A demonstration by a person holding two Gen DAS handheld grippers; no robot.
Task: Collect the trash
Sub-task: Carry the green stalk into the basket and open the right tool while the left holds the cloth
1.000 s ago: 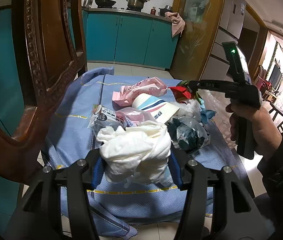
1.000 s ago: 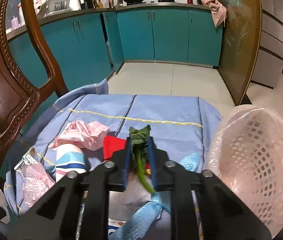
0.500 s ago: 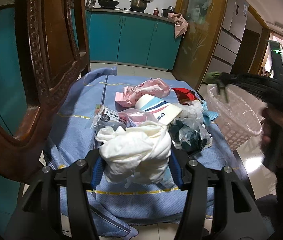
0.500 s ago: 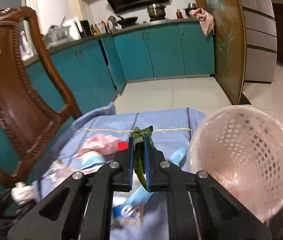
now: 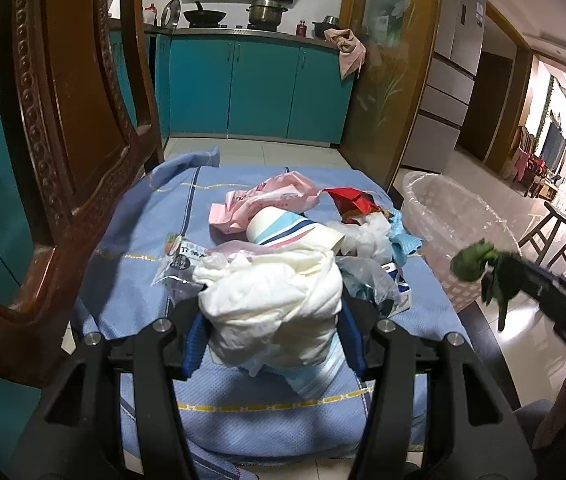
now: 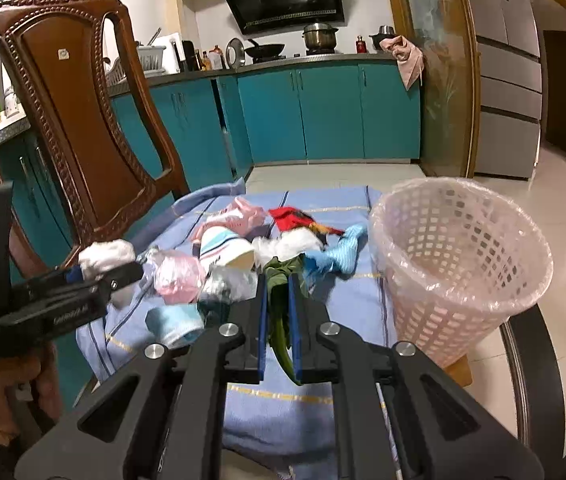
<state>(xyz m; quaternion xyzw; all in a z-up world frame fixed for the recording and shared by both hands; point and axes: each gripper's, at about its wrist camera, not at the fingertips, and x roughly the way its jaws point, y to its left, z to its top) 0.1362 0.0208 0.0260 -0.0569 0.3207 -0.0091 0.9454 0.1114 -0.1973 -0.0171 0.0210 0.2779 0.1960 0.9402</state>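
One basket (image 6: 459, 264) at two o'clock; right gripper (image 6: 279, 312), angled down, jaws clenched on one green leaf (image 6: 279, 292); left gripper (image 5: 269, 328) grasping one white wad (image 5: 271, 300).

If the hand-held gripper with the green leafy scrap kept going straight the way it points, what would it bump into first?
Probably the litter on the blue cloth: the right hand-held gripper aims at the white crumpled plastic beside the striped paper cup, not the lined basket to its right. Depth is hard to judge.
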